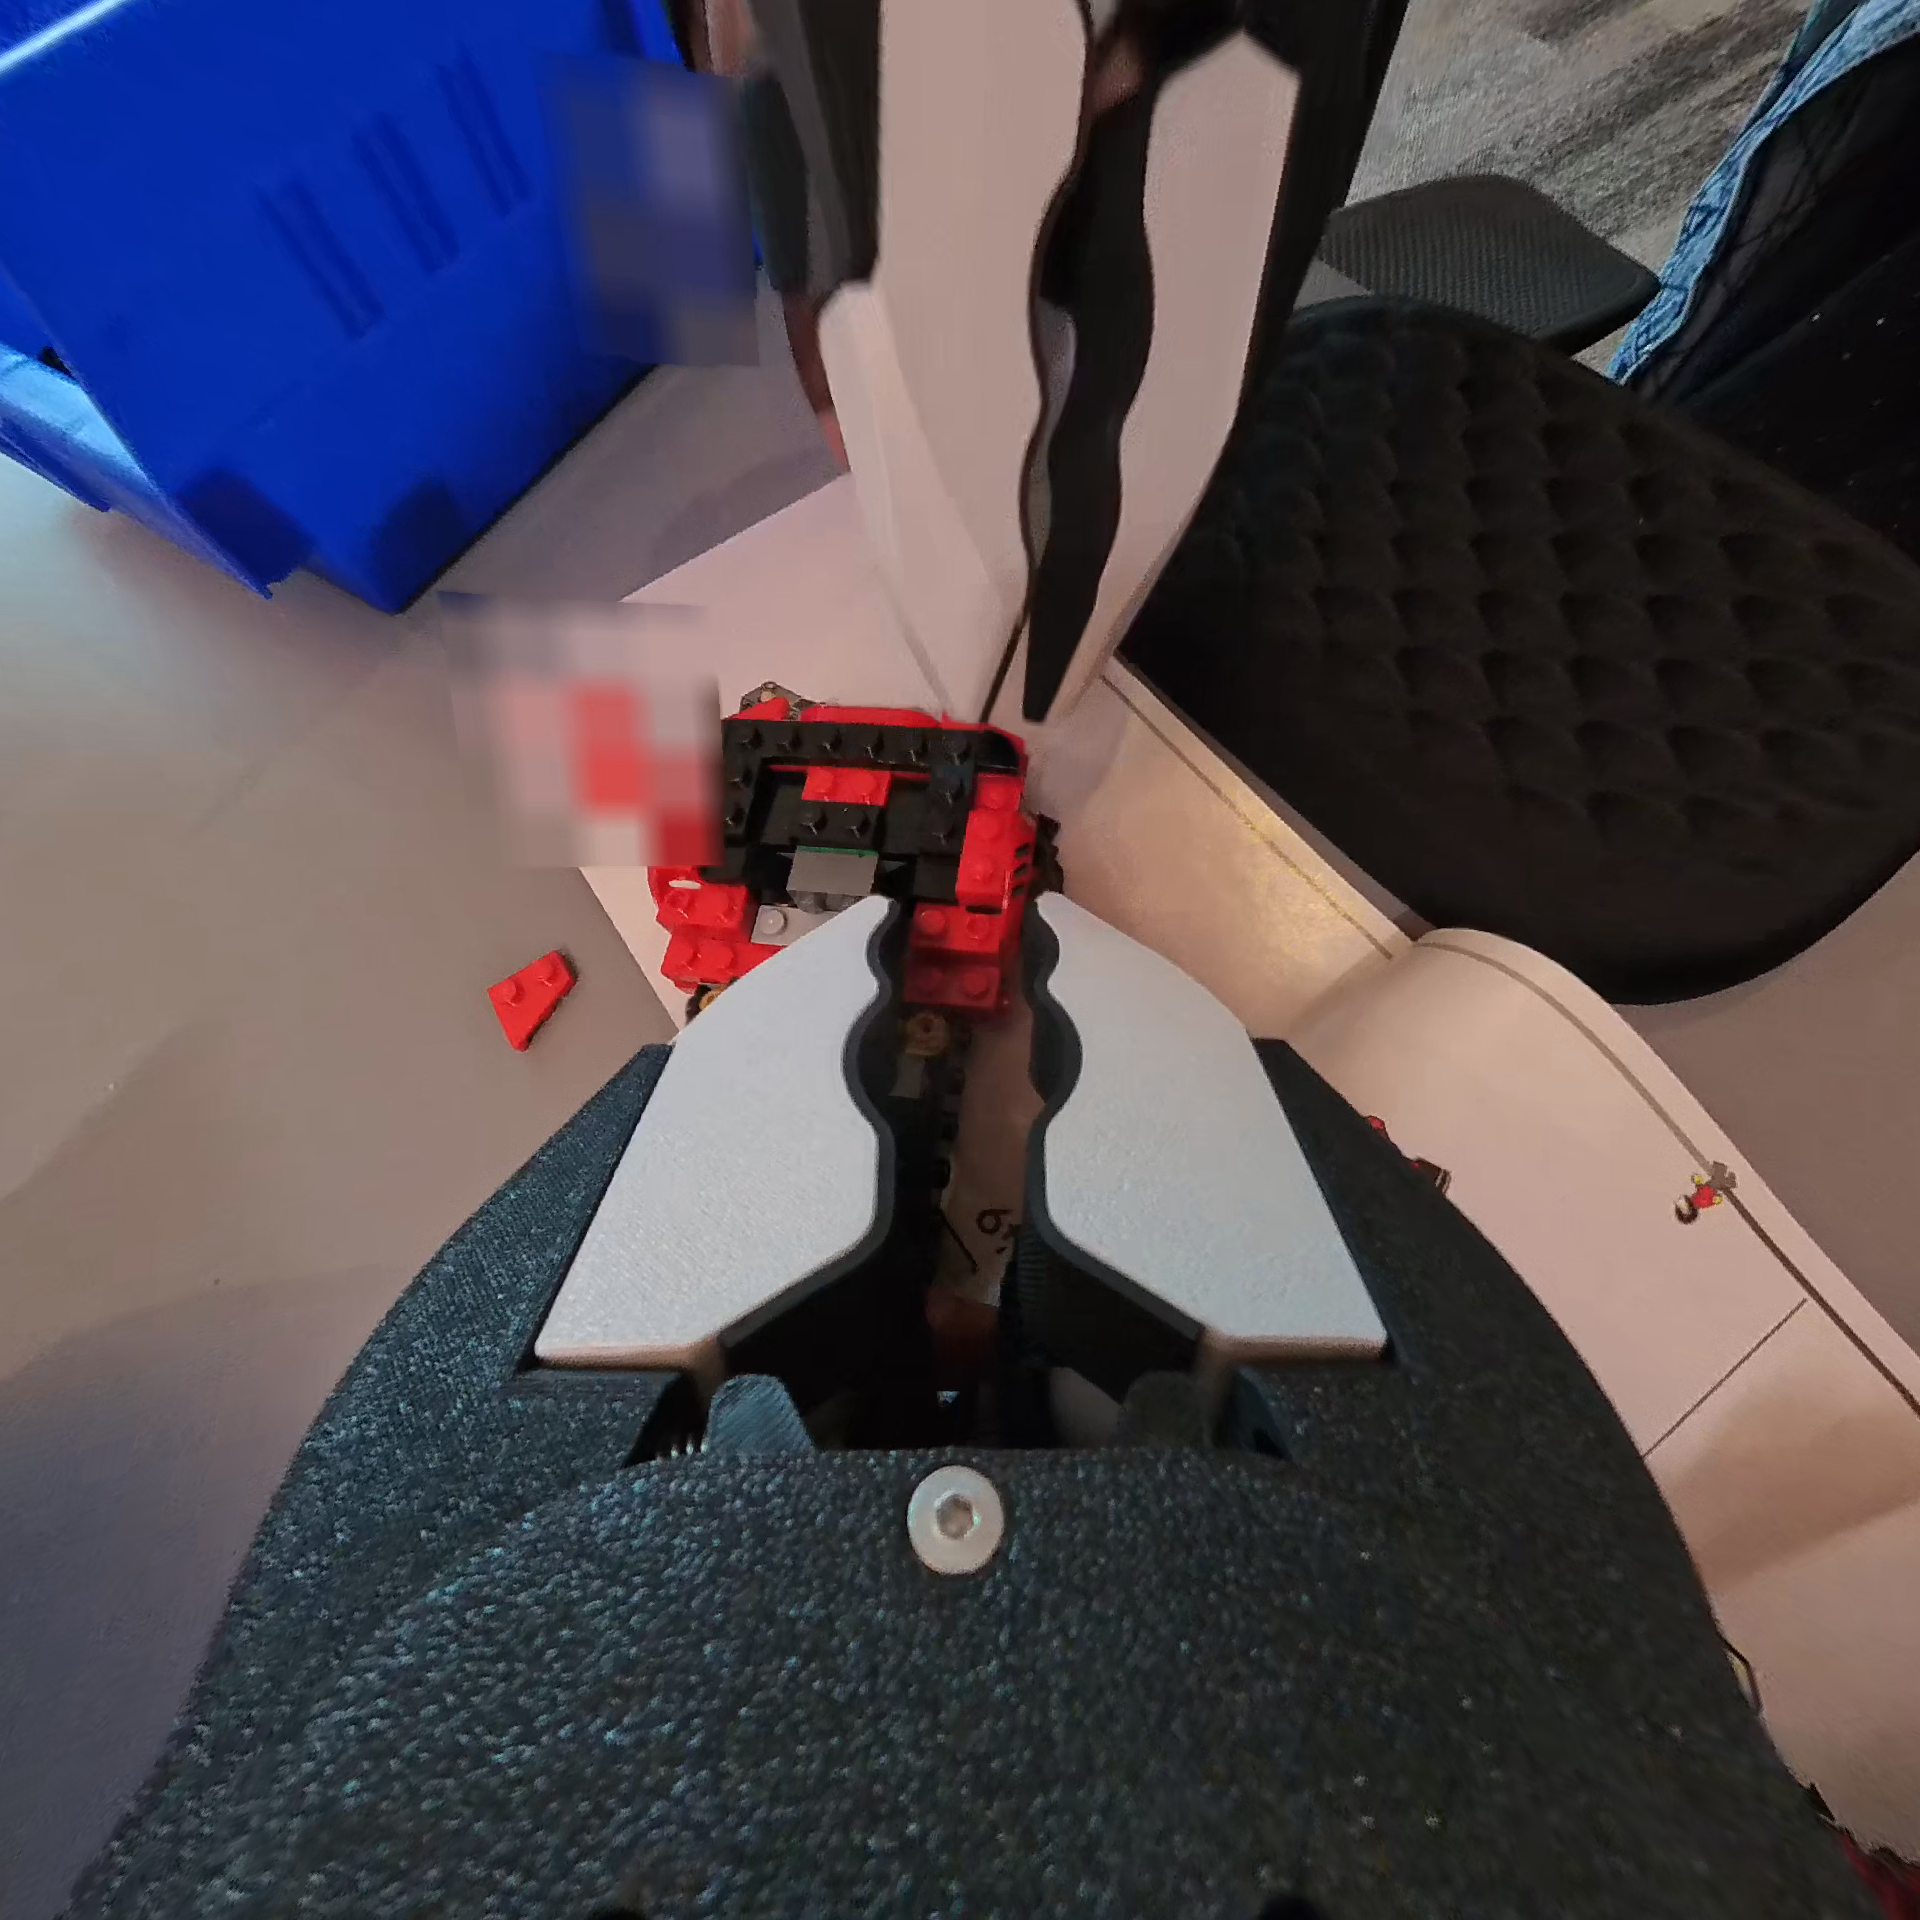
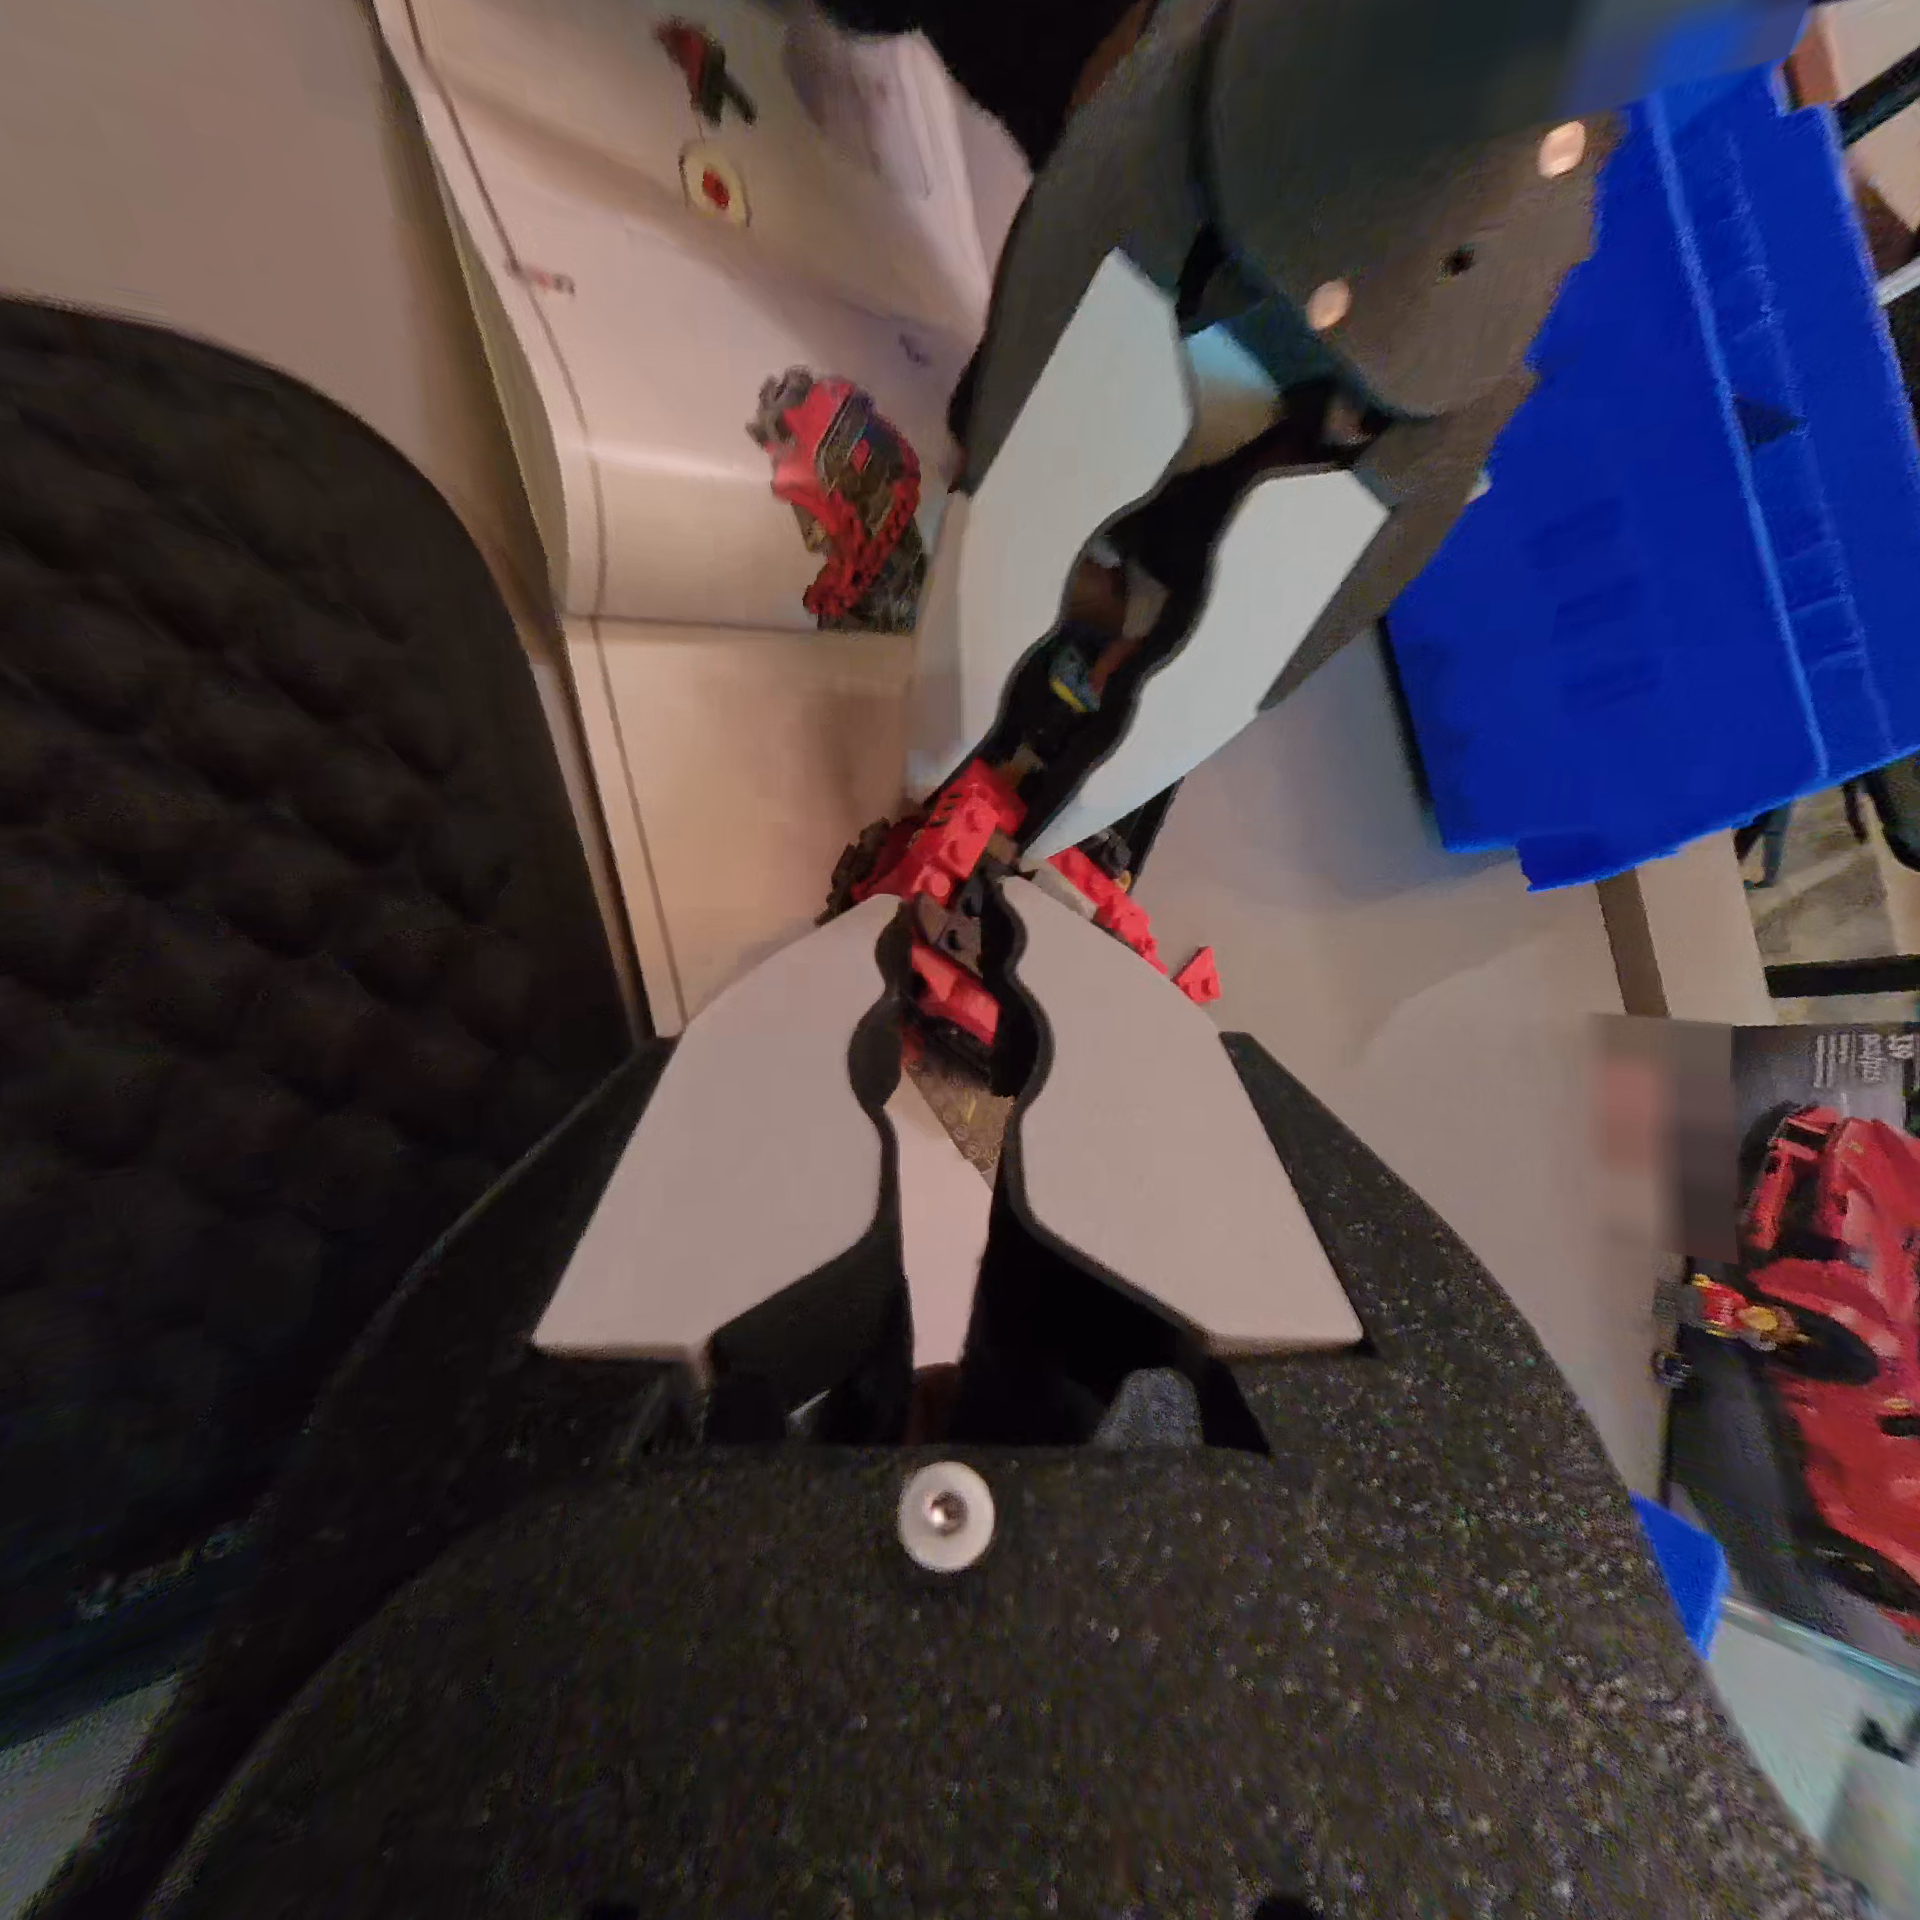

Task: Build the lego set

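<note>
Both grippers clamped on the half-built red-and-black brick car (image 1: pixel 883 831), sitting on the open white instruction booklet (image 1: pixel 1507 1122). Left gripper (image 1: pixel 961 925) pinching the car's red side wall, long axis running straight ahead from its fingertips. Right gripper (image 2: pixel 997 894) closed on the opposite end, equally near. Loose red wedge plate (image 1: pixel 532 995) just left of the car; printed car picture (image 2: pixel 847 499) visible only from the right wrist.

Soft warm light, no glare. Both views bend at the edges. The blue bin (image 2: pixel 1704 540) and far gripper (image 1: pixel 1081 343) look smeared; close parts look sharp.
</note>
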The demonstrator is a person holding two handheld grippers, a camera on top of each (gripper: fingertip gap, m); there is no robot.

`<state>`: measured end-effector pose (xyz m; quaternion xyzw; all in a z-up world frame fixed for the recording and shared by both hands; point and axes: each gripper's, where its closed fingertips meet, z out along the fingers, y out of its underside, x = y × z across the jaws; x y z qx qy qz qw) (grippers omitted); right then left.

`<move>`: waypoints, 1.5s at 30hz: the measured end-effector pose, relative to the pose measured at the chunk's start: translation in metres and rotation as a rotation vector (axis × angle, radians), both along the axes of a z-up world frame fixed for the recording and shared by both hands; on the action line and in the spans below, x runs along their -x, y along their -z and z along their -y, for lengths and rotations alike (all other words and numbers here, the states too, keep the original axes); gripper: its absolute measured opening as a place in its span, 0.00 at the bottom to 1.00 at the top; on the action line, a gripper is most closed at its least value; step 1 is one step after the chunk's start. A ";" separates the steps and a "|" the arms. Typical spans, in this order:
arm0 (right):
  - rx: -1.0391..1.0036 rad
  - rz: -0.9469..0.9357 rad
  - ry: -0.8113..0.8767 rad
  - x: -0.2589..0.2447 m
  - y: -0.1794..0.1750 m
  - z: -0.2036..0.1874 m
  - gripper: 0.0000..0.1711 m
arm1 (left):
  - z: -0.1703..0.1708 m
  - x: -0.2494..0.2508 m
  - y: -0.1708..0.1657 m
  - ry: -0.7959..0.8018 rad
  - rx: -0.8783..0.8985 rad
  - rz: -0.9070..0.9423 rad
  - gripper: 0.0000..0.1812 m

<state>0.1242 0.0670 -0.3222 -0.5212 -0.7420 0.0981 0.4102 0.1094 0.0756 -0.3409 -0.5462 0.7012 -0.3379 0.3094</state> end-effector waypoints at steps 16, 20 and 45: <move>0.029 0.025 0.000 -0.003 0.012 0.000 0.01 | -0.003 -0.001 0.003 -0.019 -0.018 -0.017 0.11; 0.028 0.023 0.003 -0.003 0.012 -0.001 0.01 | -0.004 -0.002 0.003 -0.028 -0.024 -0.022 0.11; -0.015 0.001 0.044 -0.008 0.009 -0.007 0.02 | -0.007 -0.002 0.003 -0.039 -0.024 -0.009 0.11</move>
